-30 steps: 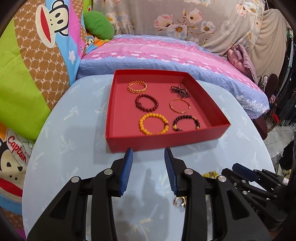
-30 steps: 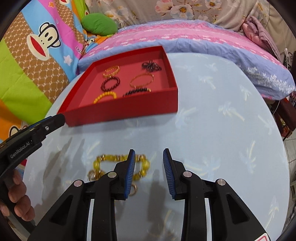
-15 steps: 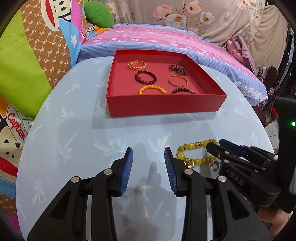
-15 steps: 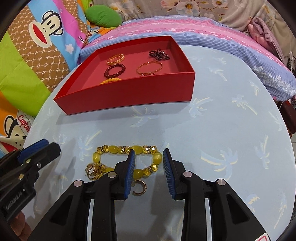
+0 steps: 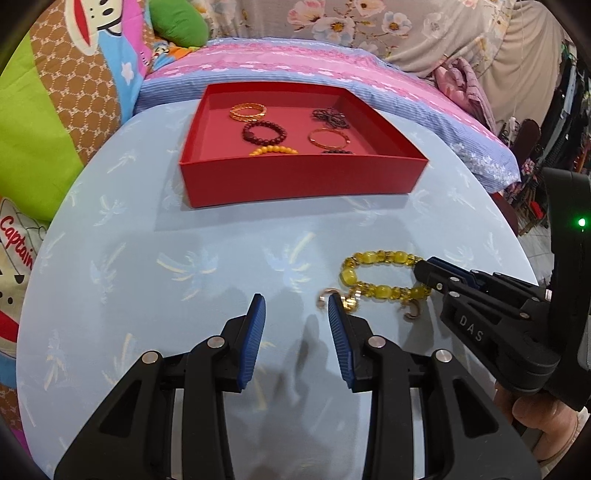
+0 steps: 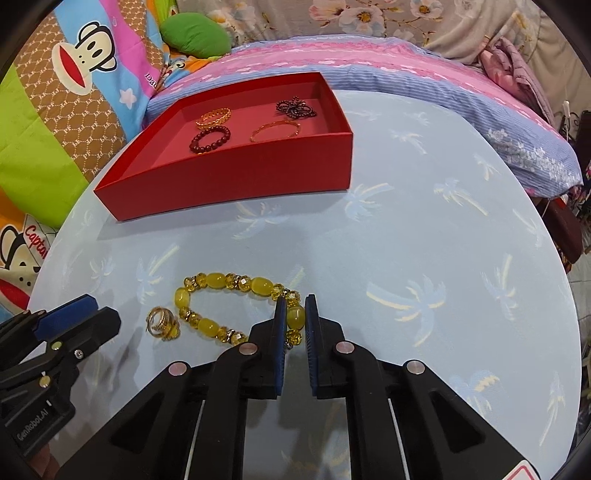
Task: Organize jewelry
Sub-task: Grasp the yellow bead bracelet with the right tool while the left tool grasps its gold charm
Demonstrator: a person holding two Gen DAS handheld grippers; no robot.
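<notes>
R gripper (image 6: 294, 318) has just closed, pads clamped on a bead of the yellow bracelet (image 6: 218, 281), low centre of its view, on the blue tablecloth (image 6: 424, 229). L gripper (image 5: 296, 308) jaws apart, nothing between. Gold rings (image 6: 162, 324) lie beside the bracelet. Red tray (image 5: 295, 179), upper centre: near wall half hides an orange bracelet (image 5: 273, 150) & a dark one (image 5: 337, 151).

Setting: home bedroom. Evidence: round table (image 5: 155, 258) under pale blue palm-print cloth, set against a bed with pink-and-blue striped bedding (image 5: 332, 74); cartoon-monkey quilt (image 6: 74, 74); green cushion (image 6: 195, 35); floral blanket (image 5: 369, 26); hanging clothes (image 5: 569, 110) at far right.
</notes>
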